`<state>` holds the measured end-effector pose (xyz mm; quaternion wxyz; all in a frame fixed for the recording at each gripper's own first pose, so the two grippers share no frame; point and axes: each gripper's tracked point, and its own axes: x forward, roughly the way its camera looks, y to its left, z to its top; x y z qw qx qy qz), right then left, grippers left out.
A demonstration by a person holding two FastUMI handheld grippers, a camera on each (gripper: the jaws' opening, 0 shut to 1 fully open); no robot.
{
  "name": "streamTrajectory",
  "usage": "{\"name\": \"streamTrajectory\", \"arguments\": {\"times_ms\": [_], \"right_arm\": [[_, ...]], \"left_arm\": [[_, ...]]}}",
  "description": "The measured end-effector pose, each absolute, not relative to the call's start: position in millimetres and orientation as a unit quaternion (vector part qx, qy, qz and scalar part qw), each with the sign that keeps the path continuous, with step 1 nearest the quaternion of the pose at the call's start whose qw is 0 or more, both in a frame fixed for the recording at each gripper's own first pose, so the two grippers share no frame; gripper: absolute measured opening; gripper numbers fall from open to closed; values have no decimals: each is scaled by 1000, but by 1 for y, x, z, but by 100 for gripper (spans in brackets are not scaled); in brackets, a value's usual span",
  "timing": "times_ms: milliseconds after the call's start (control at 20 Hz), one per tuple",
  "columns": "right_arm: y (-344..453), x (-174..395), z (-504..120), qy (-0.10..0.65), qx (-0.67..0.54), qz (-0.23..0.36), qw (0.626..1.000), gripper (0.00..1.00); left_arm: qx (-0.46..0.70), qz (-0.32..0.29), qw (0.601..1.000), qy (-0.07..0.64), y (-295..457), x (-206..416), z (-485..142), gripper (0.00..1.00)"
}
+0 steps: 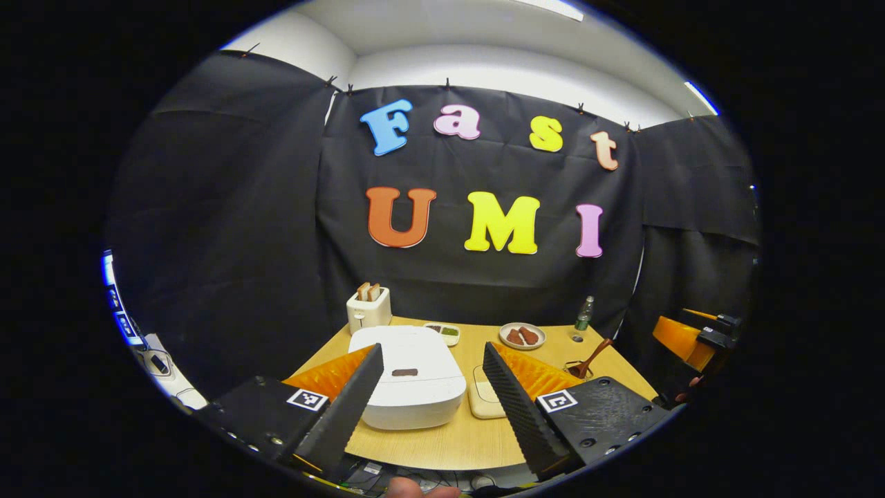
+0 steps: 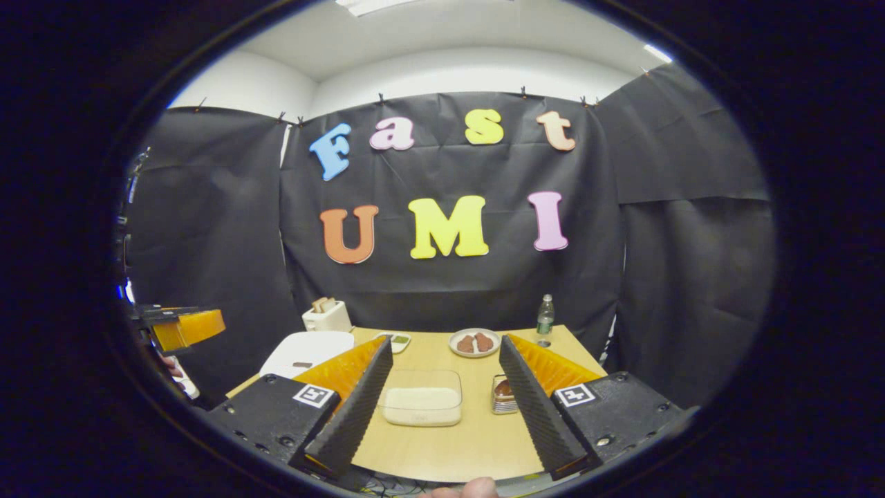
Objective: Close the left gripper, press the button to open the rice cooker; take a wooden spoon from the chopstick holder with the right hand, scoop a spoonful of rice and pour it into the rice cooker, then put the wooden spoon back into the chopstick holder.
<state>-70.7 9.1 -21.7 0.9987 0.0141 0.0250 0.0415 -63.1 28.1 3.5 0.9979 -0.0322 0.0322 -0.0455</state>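
Your left gripper (image 1: 432, 387) and right gripper (image 2: 442, 387) gape wide, empty; press the white lidded rice cooker's (image 1: 408, 377) dark button (image 1: 404, 372) unclosed and you'll likely straddle it.

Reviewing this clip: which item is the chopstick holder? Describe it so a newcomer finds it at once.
Start at the wooden table. Right of the clear rice container stands the chopstick holder, a small wire rack. A brown wooden spoon sticks out of it, unlike the plate and bottle behind.
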Motion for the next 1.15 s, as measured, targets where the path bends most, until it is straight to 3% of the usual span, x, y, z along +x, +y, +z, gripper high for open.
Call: {"name": "streamTrajectory", "arguments": {"times_ms": [400,1150], "right_arm": [[22,-137,-13,-32,1,33,999,100],[37,-149,-22,-34,-8,46,998,100]], "left_arm": [[-24,-55,998,-15,17,-117,2,94],[-35,-51,997,-46,12,-132,3,94]]}}
